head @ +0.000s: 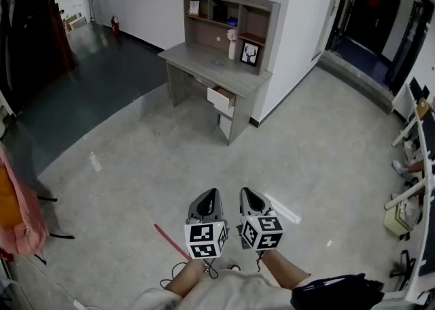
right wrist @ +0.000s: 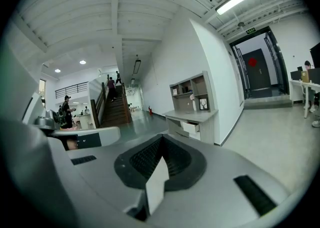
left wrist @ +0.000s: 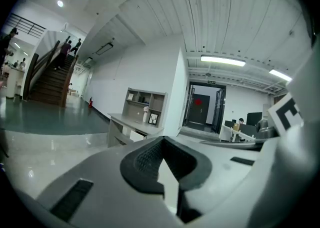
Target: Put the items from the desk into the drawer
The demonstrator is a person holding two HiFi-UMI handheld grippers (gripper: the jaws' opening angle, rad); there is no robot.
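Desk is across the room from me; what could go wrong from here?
The red stick lying just in front of you could trip you. The drawer is only partly open, so the picture frame may not fit until pulled further. The left gripper and right gripper are shut; open them before grasping.

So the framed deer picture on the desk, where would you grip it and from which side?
Probably its upper edge, coming in level from the desk's open front. The framed picture stands on edge at the right end of the desk, with a hutch shelf above it and a white vase close on its left, so straight-down and sideways approaches look crowded.
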